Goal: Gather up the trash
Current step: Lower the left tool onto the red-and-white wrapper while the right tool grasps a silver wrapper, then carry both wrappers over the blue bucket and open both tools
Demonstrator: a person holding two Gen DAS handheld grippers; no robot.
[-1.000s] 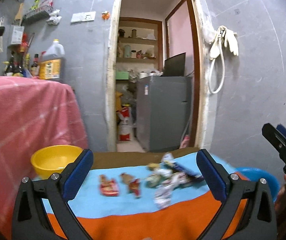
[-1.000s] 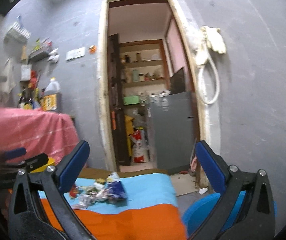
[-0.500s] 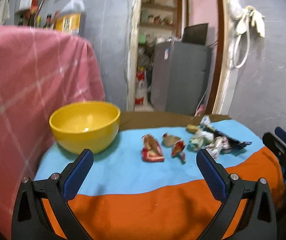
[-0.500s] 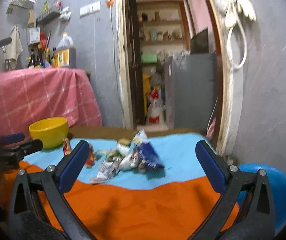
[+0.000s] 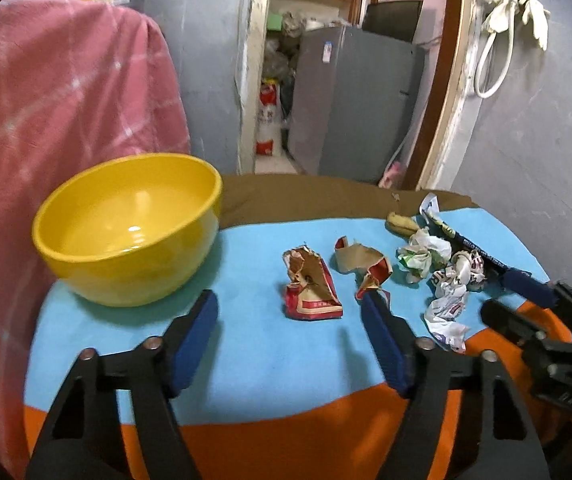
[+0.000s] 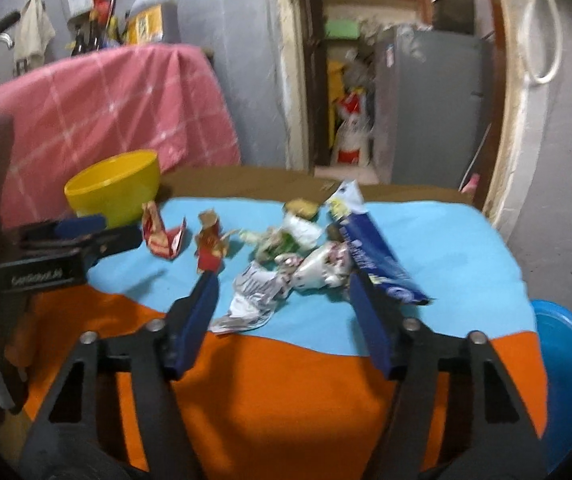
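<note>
Both grippers have come down toward the trash from a view of the doorway, and their jaws have just been closing part-way; nothing lies between them yet, so collection has not begun. The left gripper (image 5: 290, 312) hangs part-open, holding nothing, just short of the crumpled red-and-brown paper wrapper (image 5: 312, 286), which lies right of the round yellow plastic bowl (image 5: 125, 224). The right gripper (image 6: 281, 300) hangs part-open and empty over the crumpled white printed wrapper (image 6: 253, 300), further right of that bowl beside the blue foil packet (image 6: 374, 252). The bowl holds no trash.
</note>
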